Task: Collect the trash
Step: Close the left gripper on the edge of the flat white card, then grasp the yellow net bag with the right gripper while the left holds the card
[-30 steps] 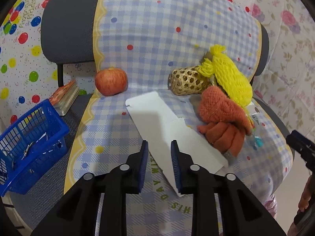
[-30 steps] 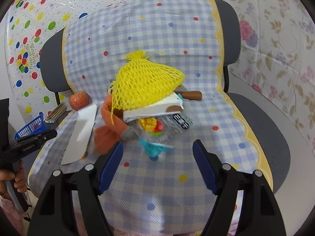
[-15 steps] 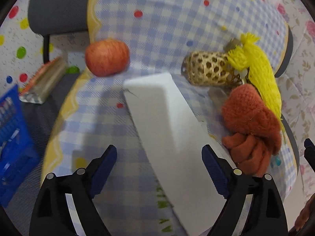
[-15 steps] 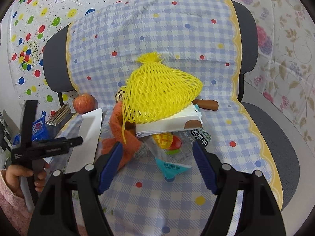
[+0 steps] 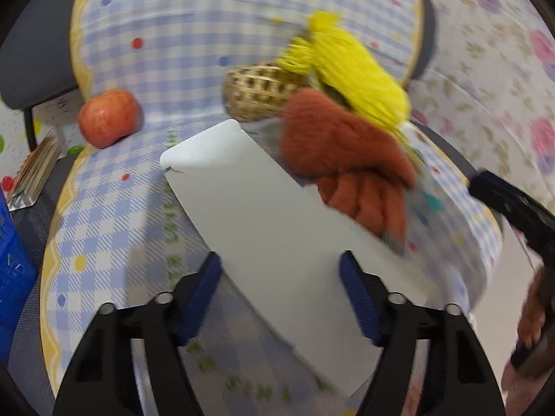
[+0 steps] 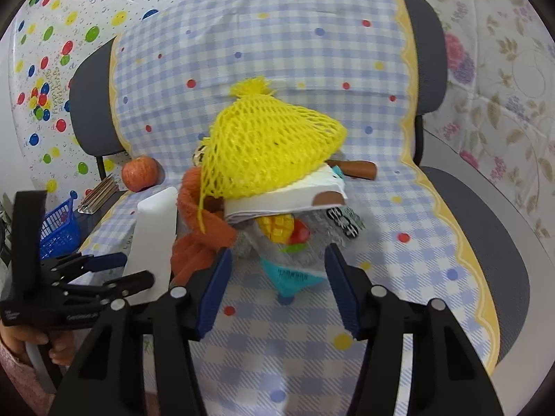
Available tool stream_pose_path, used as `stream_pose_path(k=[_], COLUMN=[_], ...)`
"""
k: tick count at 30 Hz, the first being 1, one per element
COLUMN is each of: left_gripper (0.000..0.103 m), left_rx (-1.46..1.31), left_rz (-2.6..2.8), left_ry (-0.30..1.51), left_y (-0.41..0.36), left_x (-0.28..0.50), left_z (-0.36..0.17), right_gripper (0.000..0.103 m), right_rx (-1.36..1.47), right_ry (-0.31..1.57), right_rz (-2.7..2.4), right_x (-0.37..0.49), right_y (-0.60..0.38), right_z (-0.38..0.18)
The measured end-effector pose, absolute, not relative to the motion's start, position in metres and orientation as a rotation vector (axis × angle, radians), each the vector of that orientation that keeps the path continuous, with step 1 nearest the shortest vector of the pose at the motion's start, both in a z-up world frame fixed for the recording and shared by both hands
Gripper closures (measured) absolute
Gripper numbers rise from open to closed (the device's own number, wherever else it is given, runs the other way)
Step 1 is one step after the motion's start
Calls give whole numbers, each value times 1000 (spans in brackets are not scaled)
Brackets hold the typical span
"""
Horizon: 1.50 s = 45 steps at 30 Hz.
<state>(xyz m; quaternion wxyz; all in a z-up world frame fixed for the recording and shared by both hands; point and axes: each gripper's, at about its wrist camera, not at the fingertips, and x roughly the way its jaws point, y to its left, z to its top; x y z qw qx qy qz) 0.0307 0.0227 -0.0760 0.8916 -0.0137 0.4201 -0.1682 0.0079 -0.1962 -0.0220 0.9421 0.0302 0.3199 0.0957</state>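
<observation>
A flattened white carton (image 5: 263,215) lies on the checked cloth of the chair seat; it also shows in the right wrist view (image 6: 154,228). My left gripper (image 5: 281,277) is open, its jaws either side of the carton's near part; it shows in the right wrist view (image 6: 135,270). A clear snack wrapper with fruit print and teal tip (image 6: 291,246) lies in front of my open right gripper (image 6: 277,274). A yellow foam net (image 6: 267,149) rests on a white box (image 6: 295,197).
An orange knitted glove (image 5: 347,159), a woven bamboo basket (image 5: 256,93) and a red apple (image 5: 107,118) lie on the seat. A blue plastic basket (image 6: 57,228) stands left of the chair. A brown-handled tool (image 6: 357,168) lies behind the pile.
My left gripper opened from nearly shut to wide and moved forward over the white carton. My right gripper moved closer to the snack wrapper, staying open.
</observation>
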Motion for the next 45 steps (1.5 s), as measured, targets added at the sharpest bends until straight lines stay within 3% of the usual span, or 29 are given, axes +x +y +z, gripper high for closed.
stream_pose_path(k=[4, 6, 8, 13, 16, 19, 23, 29, 33, 39, 41, 45], left_gripper=[34, 19, 14, 14, 14, 14, 14, 36, 67, 97, 102, 103], left_rx=[-20, -64, -112, -44, 153, 263, 196, 197, 178, 172, 146, 94], left_rz=[-358, -326, -300, -289, -278, -218, -203, -218, -241, -160, -146, -125], left_ry=[874, 853, 813, 804, 793, 782, 783, 771, 752, 589, 532, 430], left_y=[27, 28, 21, -32, -70, -77, -51, -26, -18, 12, 22, 39], left_x=[9, 4, 0, -2, -14, -14, -10, -11, -20, -33, -35, -34], left_z=[-69, -60, -48, -43, -57, -73, -77, -85, -72, -29, -14, 10], right_gripper=[47, 47, 47, 47, 47, 47, 47, 47, 47, 47, 47, 46], right_rx=[72, 80, 94, 119, 133, 148, 154, 145, 113, 54, 36, -18], right_ry=[636, 627, 618, 594, 585, 581, 579, 580, 578, 549, 541, 498], right_rz=[173, 167, 162, 155, 140, 128, 128, 140, 152, 178, 197, 229], right_x=[-10, -17, -24, -43, -54, -60, -66, -68, -69, -62, -54, -30], right_y=[-210, -216, -222, -238, -250, -261, -265, -261, -250, -227, -217, -191], right_z=[-18, -18, -16, -13, -11, -12, -15, -17, -14, -6, -3, 5])
